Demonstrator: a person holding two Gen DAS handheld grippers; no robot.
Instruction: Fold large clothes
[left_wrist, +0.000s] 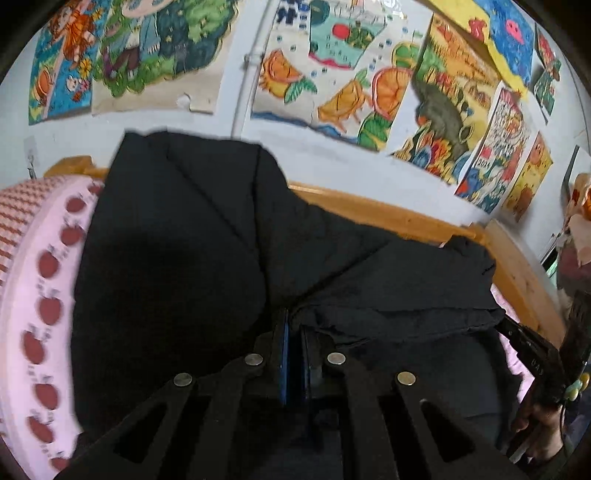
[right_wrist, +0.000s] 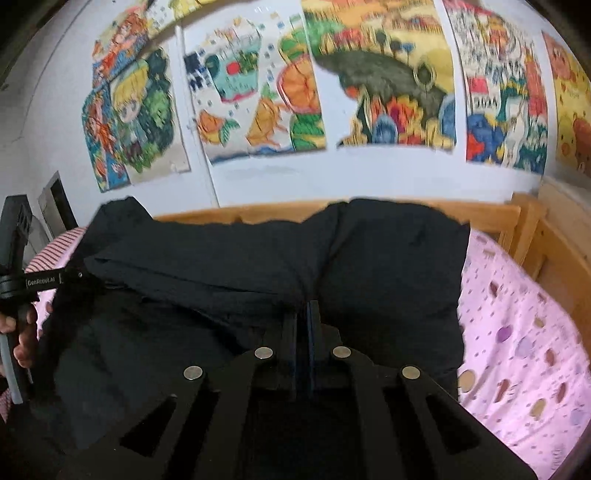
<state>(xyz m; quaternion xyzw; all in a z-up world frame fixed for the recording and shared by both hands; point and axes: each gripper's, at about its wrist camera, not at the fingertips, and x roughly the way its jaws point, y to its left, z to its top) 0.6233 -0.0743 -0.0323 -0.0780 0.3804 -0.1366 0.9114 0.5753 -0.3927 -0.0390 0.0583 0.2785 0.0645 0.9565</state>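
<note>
A large black garment (left_wrist: 177, 258) hangs lifted over the bed, its cloth bunched and creased. My left gripper (left_wrist: 294, 325) is shut on a fold of the garment, with the cloth pinched between the blue-edged pads. In the right wrist view the same black garment (right_wrist: 388, 266) spreads wide in front of the wooden bed rail. My right gripper (right_wrist: 303, 314) is shut on another fold of it. The right gripper's body shows at the right edge of the left wrist view (left_wrist: 532, 354); the left gripper's body shows at the left edge of the right wrist view (right_wrist: 14, 273).
A bed with a pink patterned sheet (right_wrist: 524, 332) lies under the garment. A wooden bed frame (left_wrist: 388, 214) runs along the wall, with a corner post at the right (right_wrist: 528, 229). Colourful drawings (left_wrist: 332, 74) cover the white wall.
</note>
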